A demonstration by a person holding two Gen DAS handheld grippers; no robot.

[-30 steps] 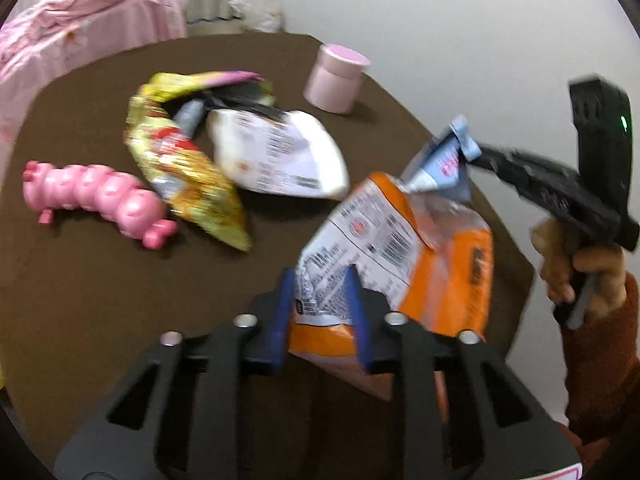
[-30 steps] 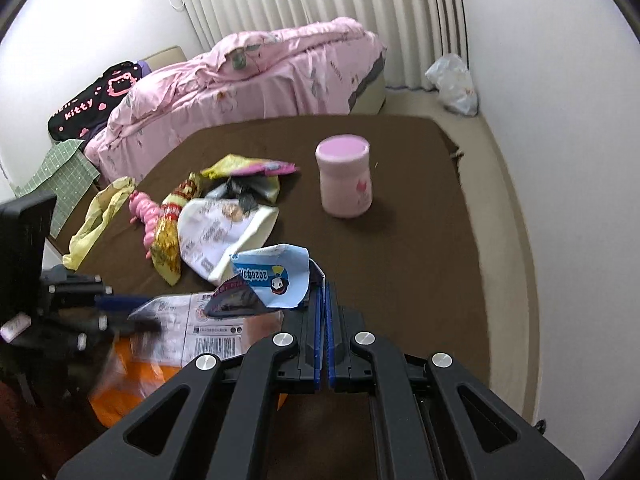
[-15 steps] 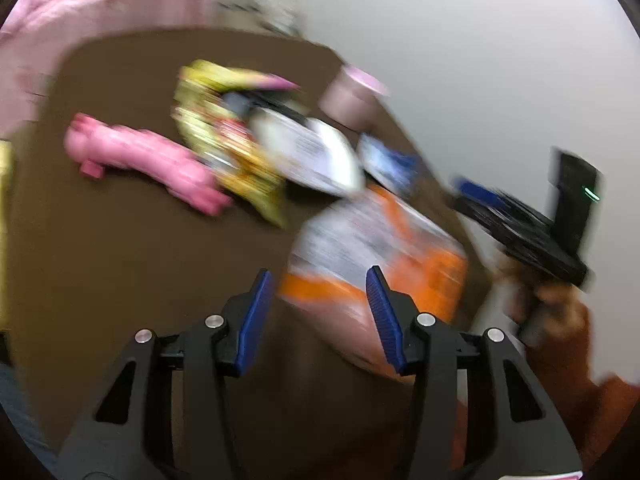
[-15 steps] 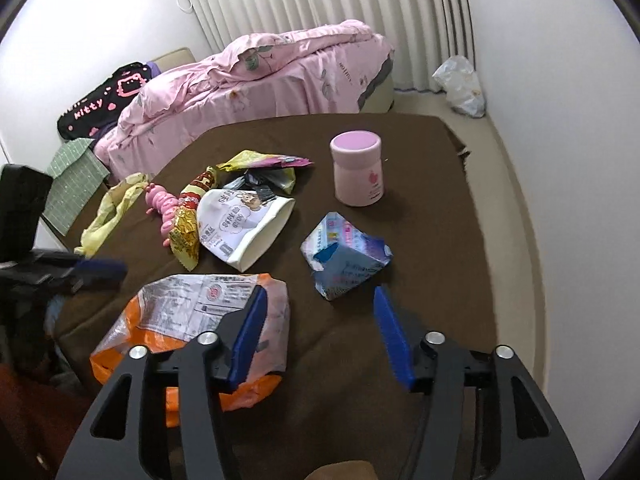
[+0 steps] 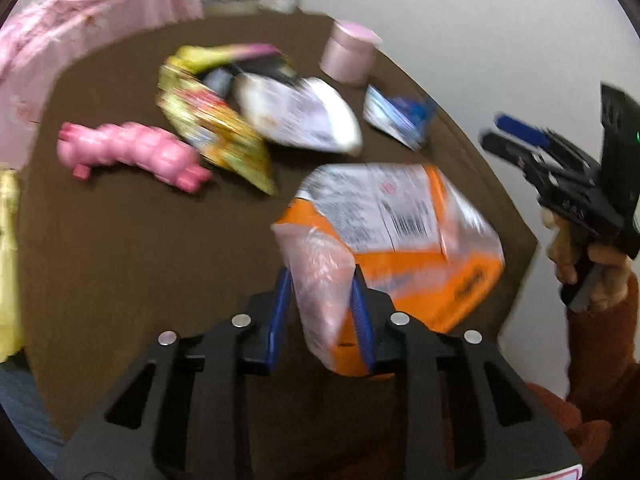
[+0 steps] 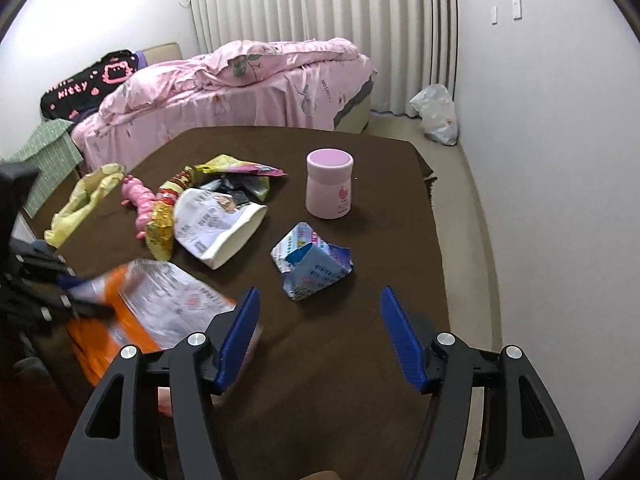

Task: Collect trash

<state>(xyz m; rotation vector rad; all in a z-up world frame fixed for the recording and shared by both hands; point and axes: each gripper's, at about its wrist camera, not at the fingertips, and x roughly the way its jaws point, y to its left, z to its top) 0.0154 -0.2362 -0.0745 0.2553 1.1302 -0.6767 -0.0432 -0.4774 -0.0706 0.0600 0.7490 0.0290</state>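
orange bag (image 5: 404, 240): crumpled, white label print too blurred to read, near table (image 6: 360, 380) edge | left gripper (image 5: 322, 312): jaws just closing, pinching its clear end | right gripper (image 6: 320, 336): just opened wide, empty, blue wrapper (image 6: 312, 266) lying beyond | pillow (image 6: 86, 82): "Kitty"

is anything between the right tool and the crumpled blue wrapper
Nothing visible. The right tool is open and empty, and only bare brown tablecloth lies between it and the blue wrapper just ahead.
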